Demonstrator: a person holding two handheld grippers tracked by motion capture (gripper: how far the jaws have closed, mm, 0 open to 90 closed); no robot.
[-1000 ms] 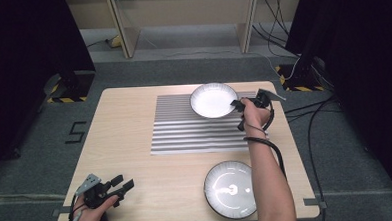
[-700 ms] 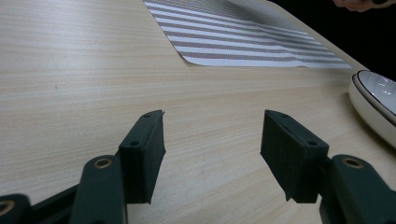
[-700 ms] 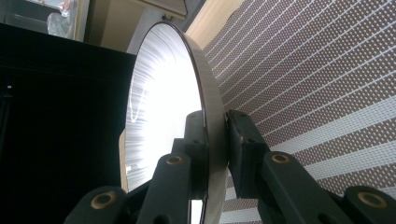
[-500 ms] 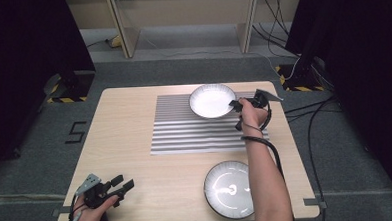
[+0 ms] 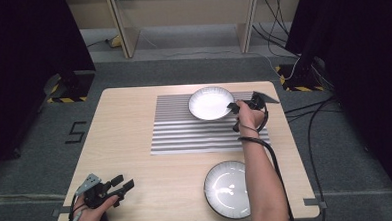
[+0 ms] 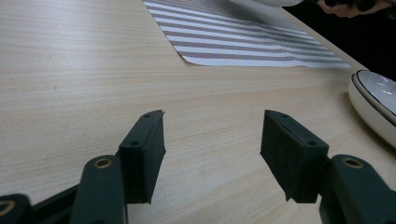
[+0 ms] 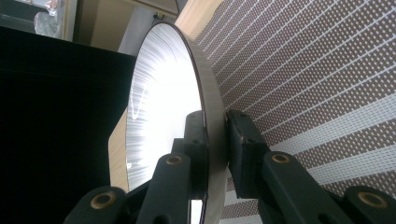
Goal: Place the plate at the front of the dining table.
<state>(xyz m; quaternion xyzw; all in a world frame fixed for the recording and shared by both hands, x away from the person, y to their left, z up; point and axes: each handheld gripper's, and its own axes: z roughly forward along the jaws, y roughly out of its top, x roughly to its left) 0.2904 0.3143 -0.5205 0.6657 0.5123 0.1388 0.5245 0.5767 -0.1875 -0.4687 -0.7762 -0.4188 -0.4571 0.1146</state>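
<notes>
Shifting slightly left with right gripper (image 5: 232, 108): white plate (image 5: 211, 103), now lying on far striped mat (image 5: 185, 136) | table (image 5: 129, 118): second plate (image 5: 227, 189) sitting near front edge | right jaws clamping plate rim | left gripper (image 5: 123, 184) gaping, holding nothing.

I see a white plate (image 5: 211, 103) with a thin dark rim on a mat (image 5: 185, 136) striped brown-grey and white. My grippers' jaws are black, and the table (image 5: 134, 123) is pale wood grain.
</notes>
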